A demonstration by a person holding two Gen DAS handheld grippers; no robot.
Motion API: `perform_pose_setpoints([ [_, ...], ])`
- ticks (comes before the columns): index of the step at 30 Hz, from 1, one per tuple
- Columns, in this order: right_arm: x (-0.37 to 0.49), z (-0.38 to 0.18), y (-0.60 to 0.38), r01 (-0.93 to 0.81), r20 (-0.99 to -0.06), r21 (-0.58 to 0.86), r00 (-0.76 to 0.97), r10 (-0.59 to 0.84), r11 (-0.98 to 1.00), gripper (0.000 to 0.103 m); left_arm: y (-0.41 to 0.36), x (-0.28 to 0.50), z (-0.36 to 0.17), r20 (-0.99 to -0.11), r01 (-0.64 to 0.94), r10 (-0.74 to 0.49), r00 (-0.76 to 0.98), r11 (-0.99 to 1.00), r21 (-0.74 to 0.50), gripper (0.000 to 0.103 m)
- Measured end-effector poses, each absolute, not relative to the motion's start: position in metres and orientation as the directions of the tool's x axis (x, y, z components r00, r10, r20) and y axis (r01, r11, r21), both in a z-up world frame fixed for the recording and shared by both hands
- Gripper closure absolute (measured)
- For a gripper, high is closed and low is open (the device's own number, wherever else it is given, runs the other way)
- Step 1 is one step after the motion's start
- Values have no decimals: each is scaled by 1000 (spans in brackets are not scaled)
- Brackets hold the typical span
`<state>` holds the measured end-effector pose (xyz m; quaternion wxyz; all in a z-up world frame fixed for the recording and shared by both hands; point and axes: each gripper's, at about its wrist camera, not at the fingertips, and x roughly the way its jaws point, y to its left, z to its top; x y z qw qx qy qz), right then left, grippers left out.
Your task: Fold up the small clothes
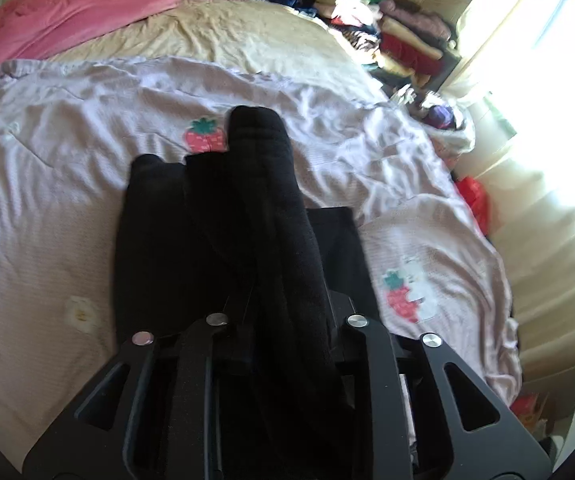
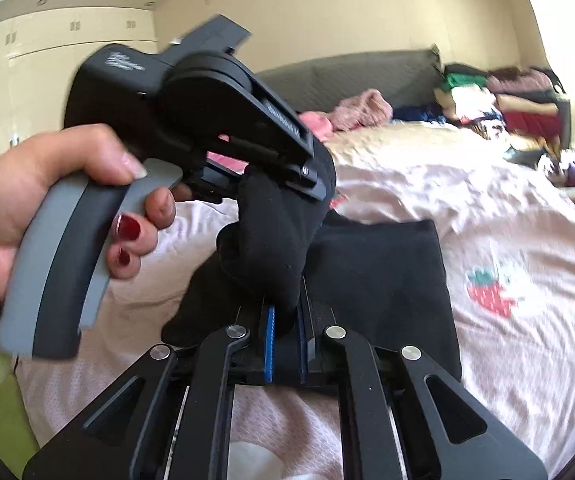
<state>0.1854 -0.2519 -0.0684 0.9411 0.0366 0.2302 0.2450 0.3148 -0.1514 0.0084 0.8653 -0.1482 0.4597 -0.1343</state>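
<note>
A black sock point(image 2: 263, 240) is pinched at one end between the blue pads of the right gripper point(image 2: 285, 320) and at the other end by the left gripper point(image 2: 307, 172), apparently so that it can be kept taut above a flat black garment point(image 2: 383, 280) on the bedspread point(image 2: 487, 208). Its long axis runs forward and up from the right gripper. From the left wrist, dark cloth point(image 1: 263, 200) is seen clamped and draped ahead.

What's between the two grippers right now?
Only the black garment: in the right wrist view it bunches from the right gripper up to the left gripper, both clamped on it.
</note>
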Motion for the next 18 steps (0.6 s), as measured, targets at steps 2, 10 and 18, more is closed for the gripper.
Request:
perform_pose_setpoints([
  [2, 190, -77, -258, -396, -443, 197, 780, 442, 897, 95, -150, 309, 8, -722, 133, -428, 543, 893, -430, 42],
  [10, 202, -104, -293, -262, -560, 338, 717, 416, 904, 70, -118, 287, 8, -758, 135, -289, 584, 956, -260, 48],
  [18, 200, -55, -324, -267, -490, 482, 708, 509, 835, 25, -99, 273, -31, -798, 152, -230, 556, 973, -175, 48],
])
